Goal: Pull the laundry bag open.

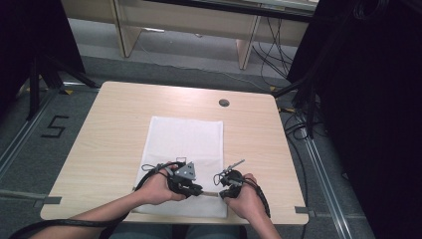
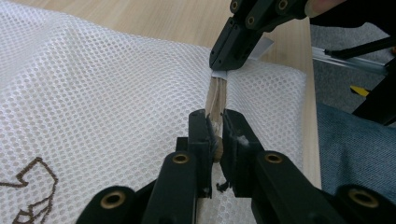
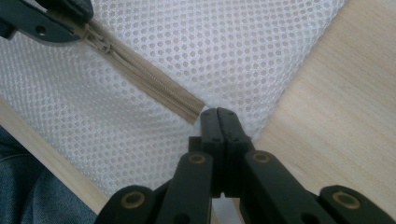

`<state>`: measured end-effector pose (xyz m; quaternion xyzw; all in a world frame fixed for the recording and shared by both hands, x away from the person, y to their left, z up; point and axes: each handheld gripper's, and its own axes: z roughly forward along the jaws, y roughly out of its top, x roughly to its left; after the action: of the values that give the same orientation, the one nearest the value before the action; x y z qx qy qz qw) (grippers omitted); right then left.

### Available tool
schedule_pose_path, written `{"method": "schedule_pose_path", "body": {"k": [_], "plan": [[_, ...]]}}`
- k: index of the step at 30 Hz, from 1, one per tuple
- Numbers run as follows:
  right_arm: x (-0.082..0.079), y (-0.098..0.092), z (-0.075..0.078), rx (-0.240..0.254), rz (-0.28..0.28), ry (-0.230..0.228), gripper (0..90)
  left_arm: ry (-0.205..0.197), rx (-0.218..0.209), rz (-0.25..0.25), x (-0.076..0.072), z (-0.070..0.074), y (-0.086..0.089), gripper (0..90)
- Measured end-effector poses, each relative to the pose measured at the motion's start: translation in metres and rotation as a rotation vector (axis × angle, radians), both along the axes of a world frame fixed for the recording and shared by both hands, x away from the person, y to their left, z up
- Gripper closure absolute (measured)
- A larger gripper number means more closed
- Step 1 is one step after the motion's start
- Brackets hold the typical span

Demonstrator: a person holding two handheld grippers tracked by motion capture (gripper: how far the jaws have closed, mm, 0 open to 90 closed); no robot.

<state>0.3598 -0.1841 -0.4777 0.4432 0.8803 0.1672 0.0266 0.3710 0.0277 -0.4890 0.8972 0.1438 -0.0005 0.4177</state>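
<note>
A white mesh bag lies flat on the wooden table, with a tan zipper running along its near edge. My left gripper is shut on the zipper's pull, whose slider sits just in front of its jaws. My right gripper is shut on the white tab of the bag at the zipper's end. The two grippers face each other tip to tip near the table's front edge, the left gripper to the left of the right gripper, with a short stretch of closed zipper taut between them.
A round cable hole is in the table's far side. A brown embroidered mark shows on the mesh. The table's front edge runs close behind the grippers, with a trouser leg beyond it. Dark stands and cables flank the table.
</note>
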Motion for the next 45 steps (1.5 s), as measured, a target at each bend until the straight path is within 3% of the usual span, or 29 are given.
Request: {"method": "schedule_pose_path", "body": {"k": [3,4,14,15,19,28,36,41,44,45], "plan": [[-0.001,0.001,0.001,-0.001,-0.032,0.019,90.0,0.002,0.002,0.004,0.0,0.0,0.001,82.0],[0.0,0.0,0.001,-0.011,-0.012,0.001,90.0,-0.008,0.011,-0.002,0.0,0.001,0.001,82.0],[0.0,-0.001,0.0,-0.011,-0.003,-0.006,90.0,0.004,-0.007,0.002,0.001,0.001,0.005,81.9],[-0.001,0.0,0.001,-0.002,-0.025,0.014,90.0,0.003,-0.007,0.003,0.001,0.001,0.005,82.0],[0.001,-0.001,-0.001,-0.016,-0.003,-0.013,90.0,0.003,-0.003,0.001,0.001,0.001,0.006,82.0],[0.001,-0.001,-0.001,-0.017,-0.004,-0.013,90.0,-0.004,0.002,-0.002,-0.001,0.003,0.008,82.0],[-0.001,0.001,0.001,-0.001,-0.031,0.019,90.0,-0.002,-0.005,0.003,-0.001,0.004,0.012,82.0],[0.0,-0.001,-0.001,-0.014,-0.003,-0.011,90.0,-0.01,0.001,0.002,-0.002,0.005,0.013,82.0],[0.0,0.0,0.001,-0.009,-0.01,0.0,90.0,-0.016,0.001,-0.008,-0.001,0.006,0.015,82.0],[0.0,0.0,0.001,-0.01,-0.01,0.0,90.0,-0.001,0.003,0.01,-0.002,0.005,0.016,82.0]]}}
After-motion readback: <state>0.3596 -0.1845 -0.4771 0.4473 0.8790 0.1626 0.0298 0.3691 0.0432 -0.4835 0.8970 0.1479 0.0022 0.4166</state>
